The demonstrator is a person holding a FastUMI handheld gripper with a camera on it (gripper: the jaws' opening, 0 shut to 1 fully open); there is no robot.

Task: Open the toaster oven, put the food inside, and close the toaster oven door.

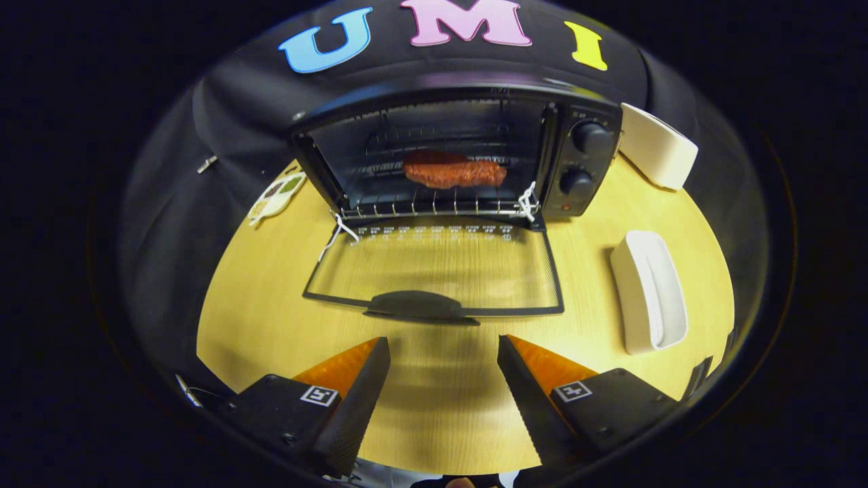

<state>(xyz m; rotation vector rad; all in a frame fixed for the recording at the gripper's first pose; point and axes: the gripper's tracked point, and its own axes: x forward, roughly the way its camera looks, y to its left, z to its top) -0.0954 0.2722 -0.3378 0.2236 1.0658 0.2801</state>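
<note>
Two white trays [647,291] right of open toaster oven [454,156], hand-held gripper [444,349] spread, empty.

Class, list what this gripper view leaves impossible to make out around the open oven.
- Black toaster oven: knob markings too small.
- Reddish meat piece: its underside, hidden against the rack.
- White curved tray: its contents, hidden by its wall.
- Open gripper: holds nothing; handle cut off.

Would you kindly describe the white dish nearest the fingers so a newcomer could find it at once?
Start at the toaster oven on the wooden table, its door folded down. Right of that door lies a long white dish, beyond the open fingers. Unlike the other white dish beside the oven's knobs, it lies flat.
</note>
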